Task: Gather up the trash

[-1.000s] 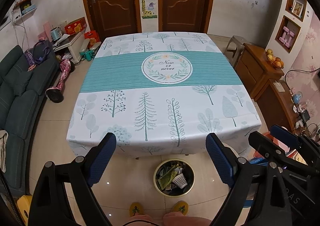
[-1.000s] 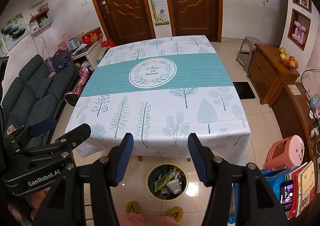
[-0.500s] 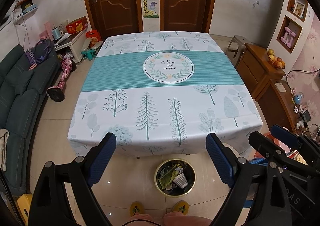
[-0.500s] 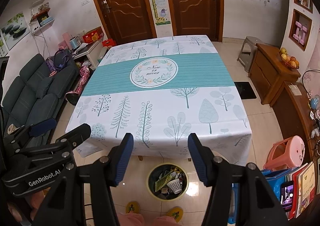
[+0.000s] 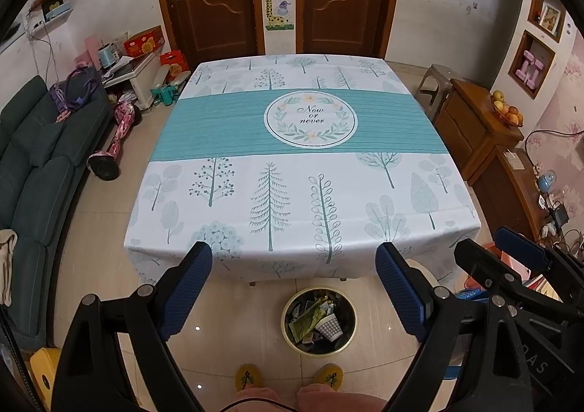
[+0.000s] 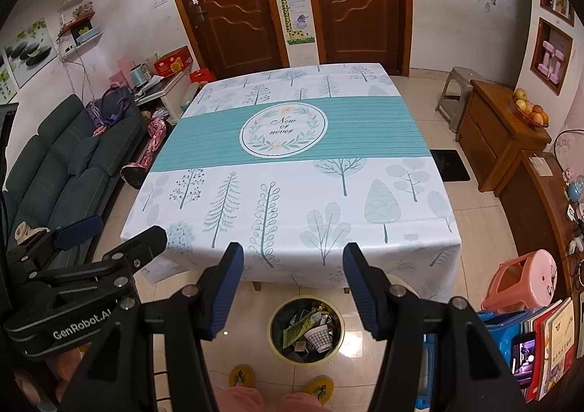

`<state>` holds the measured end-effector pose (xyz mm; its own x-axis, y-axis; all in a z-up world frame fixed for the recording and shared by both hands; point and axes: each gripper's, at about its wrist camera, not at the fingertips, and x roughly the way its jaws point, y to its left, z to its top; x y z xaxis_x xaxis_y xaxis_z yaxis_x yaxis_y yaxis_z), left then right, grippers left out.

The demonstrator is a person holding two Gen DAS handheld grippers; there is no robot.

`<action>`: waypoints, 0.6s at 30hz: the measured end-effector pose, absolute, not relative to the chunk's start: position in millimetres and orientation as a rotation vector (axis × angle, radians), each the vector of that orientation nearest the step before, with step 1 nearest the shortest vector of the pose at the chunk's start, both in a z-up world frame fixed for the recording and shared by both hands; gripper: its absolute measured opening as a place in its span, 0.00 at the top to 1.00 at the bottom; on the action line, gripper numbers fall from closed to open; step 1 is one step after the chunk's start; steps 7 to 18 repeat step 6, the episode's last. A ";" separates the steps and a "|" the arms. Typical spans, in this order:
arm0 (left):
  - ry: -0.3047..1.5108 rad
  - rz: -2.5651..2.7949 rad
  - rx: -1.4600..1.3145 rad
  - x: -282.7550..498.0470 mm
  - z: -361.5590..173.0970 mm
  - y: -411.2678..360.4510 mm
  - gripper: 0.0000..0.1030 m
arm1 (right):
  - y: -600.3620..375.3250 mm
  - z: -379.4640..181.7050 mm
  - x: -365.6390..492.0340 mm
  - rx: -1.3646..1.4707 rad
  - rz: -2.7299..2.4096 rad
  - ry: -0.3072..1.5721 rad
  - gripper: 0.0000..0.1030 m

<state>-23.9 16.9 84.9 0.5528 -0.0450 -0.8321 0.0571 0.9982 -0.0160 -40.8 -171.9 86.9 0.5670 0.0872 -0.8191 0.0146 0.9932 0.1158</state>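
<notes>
Left gripper [image 5: 294,288] jaws spread wide, nothing between the blue pads, held above the floor at the near table edge. Right gripper [image 6: 290,288] jaws partly apart, also empty; it shows at the right edge of the left wrist view, its body cut off by the frame. Directly below both, on the tiled floor [image 5: 109,266] just in front of the table, sits a round trash bin [image 6: 306,331] with a yellow rim, filled with trash: a checked paper cup [image 6: 318,336], green wrappers, other scraps too jumbled to name. Table [image 5: 303,171] under a tree-print tablecloth with a teal band, its legs mostly hidden by the cloth. Person's yellow slippers [image 5: 288,377] and pink trouser legs cut off at the bottom edge. Dark sofa [image 6: 69,164] left, pink stool [image 6: 525,280] right.
</notes>
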 end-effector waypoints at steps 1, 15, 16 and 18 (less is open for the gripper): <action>0.986 -0.059 0.012 -24.2 84.5 18.3 0.13 | -171.0 86.6 -41.2 0.112 0.046 0.968 0.45; 0.992 -0.050 0.009 -23.8 83.3 16.4 0.13 | -169.1 84.4 -39.7 0.111 0.057 0.974 0.45; 0.992 -0.050 0.009 -23.8 83.3 16.4 0.13 | -169.1 84.4 -39.7 0.111 0.057 0.974 0.45; 0.992 -0.050 0.009 -23.8 83.3 16.4 0.13 | -169.1 84.4 -39.7 0.111 0.057 0.974 0.45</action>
